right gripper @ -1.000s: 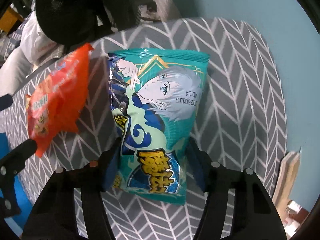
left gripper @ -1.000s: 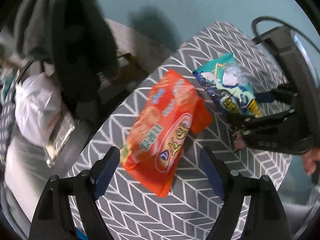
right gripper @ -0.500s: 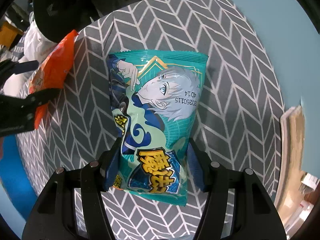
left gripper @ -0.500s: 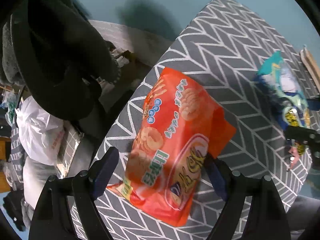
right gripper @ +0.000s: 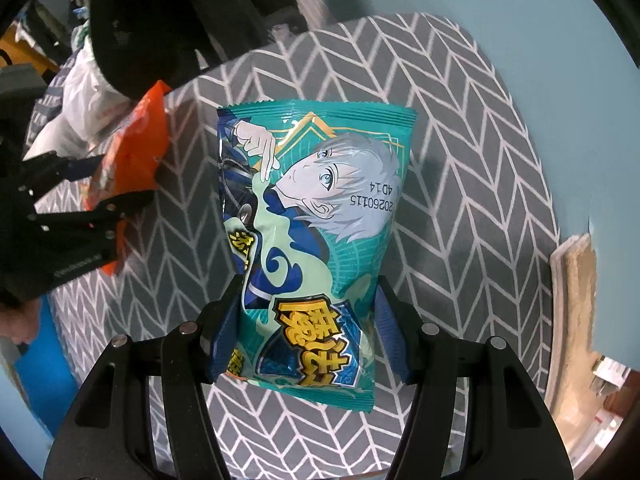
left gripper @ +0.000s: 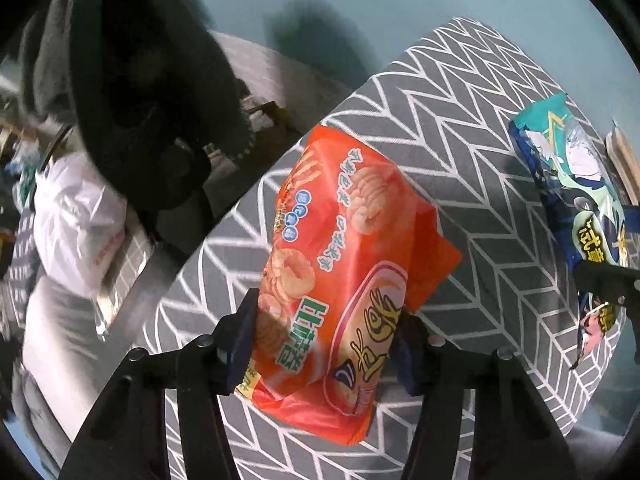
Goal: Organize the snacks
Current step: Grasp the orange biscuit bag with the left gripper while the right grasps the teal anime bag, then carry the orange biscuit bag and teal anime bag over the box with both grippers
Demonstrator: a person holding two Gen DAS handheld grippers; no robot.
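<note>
An orange snack bag [left gripper: 340,280] lies on the round table with a grey chevron cloth [left gripper: 460,128]. My left gripper [left gripper: 326,340] points straight down over it. Its jaws are closing, and both blue pads press the bag's lower sides, which crumple. My right gripper [right gripper: 308,332] is shut on the lower part of a teal snack bag [right gripper: 316,200] printed with a cartoon figure, held a little above the cloth [right gripper: 460,120]. The teal bag [left gripper: 576,184] also shows at the right edge of the left wrist view. The orange bag [right gripper: 136,160] shows at the left of the right wrist view.
A black chair draped with dark clothing [left gripper: 140,100] stands past the table's far-left edge, with a white plastic bag [left gripper: 76,220] beside it. A pale wooden board [right gripper: 576,280] lies off the table's right side. The floor around is pale blue.
The left jaws came from wide open onto the orange bag as the gripper sank toward it. The right gripper lifted the teal bag and carried it away from the orange one.
</note>
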